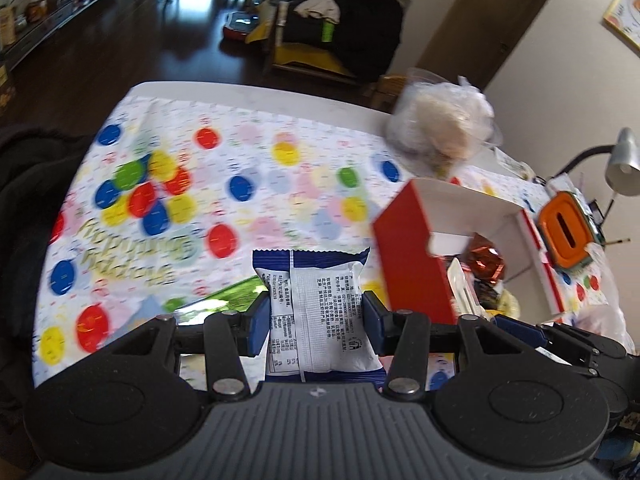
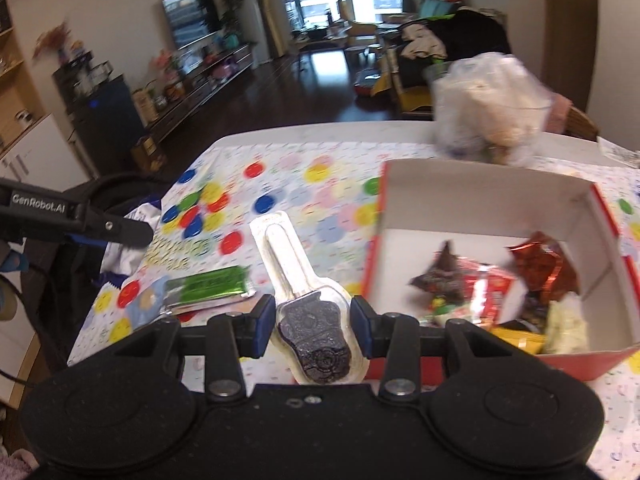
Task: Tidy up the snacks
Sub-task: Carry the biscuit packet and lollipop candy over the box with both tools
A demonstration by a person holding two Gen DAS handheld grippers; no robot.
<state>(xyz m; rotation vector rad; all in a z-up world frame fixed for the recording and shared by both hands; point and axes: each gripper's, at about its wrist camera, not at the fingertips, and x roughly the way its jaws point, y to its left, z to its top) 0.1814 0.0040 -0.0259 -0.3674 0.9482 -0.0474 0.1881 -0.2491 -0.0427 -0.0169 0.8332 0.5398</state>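
Note:
My left gripper point(image 1: 316, 326) is shut on a blue and white snack packet point(image 1: 320, 312), held above the table left of the red box point(image 1: 412, 256). My right gripper point(image 2: 314, 326) is shut on a clear-wrapped dark chocolate lollipop point(image 2: 316, 336), its stick pointing away, just left of the red box point(image 2: 472, 204). The box has a white inside and holds several wrapped snacks point(image 2: 492, 284). A green foil packet point(image 2: 208, 288) lies on the table to the left; it also shows in the left wrist view point(image 1: 224, 296). The left gripper shows at the left edge of the right wrist view point(image 2: 120, 230).
The table wears a cloth with coloured dots point(image 1: 240, 184). A clear plastic bag of pale snacks point(image 2: 488, 108) stands behind the box. An orange-lidded container point(image 1: 566, 228) and a grey desk lamp point(image 1: 622, 164) are at the far right. A dark chair point(image 1: 24, 184) is at the left.

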